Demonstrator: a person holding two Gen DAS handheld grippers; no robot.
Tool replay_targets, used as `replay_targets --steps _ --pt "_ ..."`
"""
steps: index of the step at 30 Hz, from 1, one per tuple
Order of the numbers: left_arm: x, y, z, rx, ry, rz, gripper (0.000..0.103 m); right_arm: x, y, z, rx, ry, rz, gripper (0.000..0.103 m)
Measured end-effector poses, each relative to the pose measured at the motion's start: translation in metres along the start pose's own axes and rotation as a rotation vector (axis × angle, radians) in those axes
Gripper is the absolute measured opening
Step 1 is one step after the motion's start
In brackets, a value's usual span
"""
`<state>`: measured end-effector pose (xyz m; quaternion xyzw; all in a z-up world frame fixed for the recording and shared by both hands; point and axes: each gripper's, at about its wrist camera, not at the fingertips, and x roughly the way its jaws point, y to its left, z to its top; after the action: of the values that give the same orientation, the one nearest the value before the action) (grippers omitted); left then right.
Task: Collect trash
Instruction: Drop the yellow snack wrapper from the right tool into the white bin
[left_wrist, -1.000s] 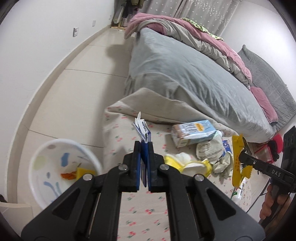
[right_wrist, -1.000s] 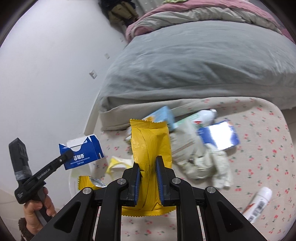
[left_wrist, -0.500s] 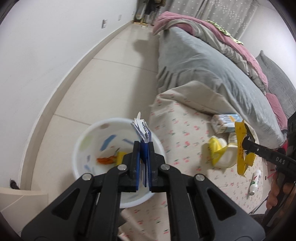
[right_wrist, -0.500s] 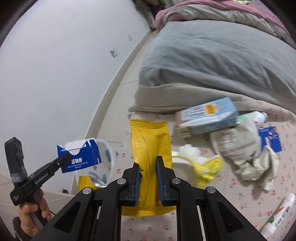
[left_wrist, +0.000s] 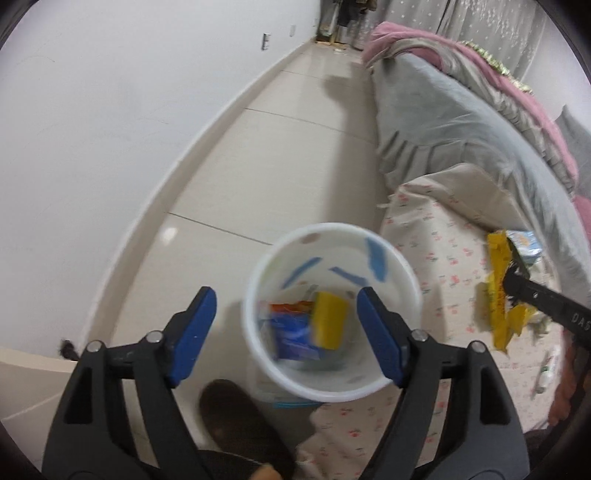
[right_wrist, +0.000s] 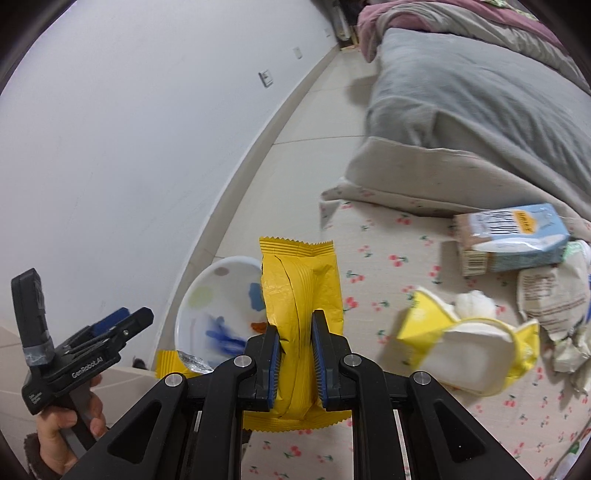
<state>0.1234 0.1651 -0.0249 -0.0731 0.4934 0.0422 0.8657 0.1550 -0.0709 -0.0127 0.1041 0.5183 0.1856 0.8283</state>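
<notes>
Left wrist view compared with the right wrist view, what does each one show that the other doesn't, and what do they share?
Only the left wrist view looks down into the white bin at a blurred blue carton and a yellow packet, between the left gripper's open, empty jaws. Only the right wrist view shows a light-blue milk carton and a torn yellow box. Both show the bin and the right gripper clamping a yellow wrapper.

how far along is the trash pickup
Done: blue carton lies in the white bin; the left gripper, jaws just opened, is empty above it. In hand: yellow wrapper clamped in the right gripper. Left: light blue box, yellow-white packaging, crumpled paper on the floral cloth.
</notes>
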Motion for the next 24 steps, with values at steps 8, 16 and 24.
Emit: replay_targets --steps 8,16,24 --pt "0.001 0.021 -0.009 0.027 0.011 0.088 0.084 0.031 0.022 0.003 -0.037 0.034 0.011 0.018" --pt "-0.007 0.033 -0.013 0.013 -0.003 0.101 0.085 0.052 0.036 0.007 -0.051 0.031 0.037 0.019" --pt "-0.008 0.033 -0.013 0.004 -0.002 0.091 0.085 0.056 0.043 0.009 -0.067 0.019 0.067 0.059"
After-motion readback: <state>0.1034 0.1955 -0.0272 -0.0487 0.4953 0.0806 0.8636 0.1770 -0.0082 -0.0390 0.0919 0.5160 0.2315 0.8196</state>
